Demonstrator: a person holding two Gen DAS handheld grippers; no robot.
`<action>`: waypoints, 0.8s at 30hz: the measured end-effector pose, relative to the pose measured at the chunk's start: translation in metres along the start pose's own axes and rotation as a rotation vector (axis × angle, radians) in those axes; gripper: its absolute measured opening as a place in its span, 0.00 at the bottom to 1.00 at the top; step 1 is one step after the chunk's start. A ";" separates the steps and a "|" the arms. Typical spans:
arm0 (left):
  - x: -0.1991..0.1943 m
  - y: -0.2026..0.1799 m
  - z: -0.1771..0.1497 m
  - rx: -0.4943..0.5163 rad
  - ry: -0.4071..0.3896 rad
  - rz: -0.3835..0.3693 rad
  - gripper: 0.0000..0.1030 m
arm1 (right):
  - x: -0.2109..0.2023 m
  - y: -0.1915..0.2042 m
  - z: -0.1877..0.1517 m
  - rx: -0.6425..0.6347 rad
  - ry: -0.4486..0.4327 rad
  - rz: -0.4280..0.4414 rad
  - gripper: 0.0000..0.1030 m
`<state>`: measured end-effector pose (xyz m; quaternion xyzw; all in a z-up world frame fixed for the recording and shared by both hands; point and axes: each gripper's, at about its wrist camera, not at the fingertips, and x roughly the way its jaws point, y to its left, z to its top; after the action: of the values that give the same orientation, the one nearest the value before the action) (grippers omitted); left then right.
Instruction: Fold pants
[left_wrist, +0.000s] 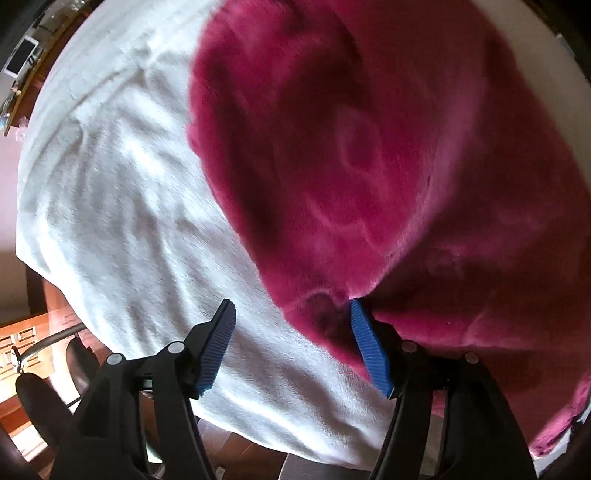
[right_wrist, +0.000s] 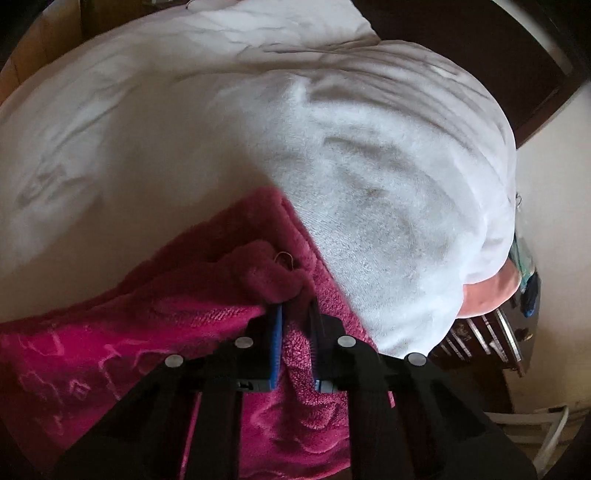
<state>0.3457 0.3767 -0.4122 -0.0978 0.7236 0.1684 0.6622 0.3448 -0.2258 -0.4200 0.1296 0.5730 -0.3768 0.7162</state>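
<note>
Both views dim-ish, soft indoor light, pinkish cast. Heavy fisheye bend, dark vignette in corners. Left wrist view: motion blur smears magenta fleece pants (left_wrist: 369, 166), white blanket (left_wrist: 129, 203) a bit sharper, striped shadows across it. Right wrist view: blanket left side washed out and mushy, pile crisper centre-right, black frame at bottom nearly silhouette.
</note>
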 end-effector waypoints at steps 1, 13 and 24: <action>0.004 -0.002 0.000 -0.005 0.001 0.008 0.65 | -0.001 0.002 0.002 -0.010 0.001 0.002 0.13; -0.038 0.005 0.018 -0.032 -0.113 -0.093 0.66 | -0.088 0.053 -0.012 -0.045 -0.140 0.131 0.69; -0.072 -0.032 0.084 0.133 -0.264 -0.103 0.66 | -0.160 0.314 -0.037 -0.483 -0.082 0.670 0.69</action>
<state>0.4431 0.3726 -0.3500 -0.0677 0.6339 0.0971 0.7643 0.5242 0.0738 -0.3623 0.1218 0.5420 0.0176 0.8313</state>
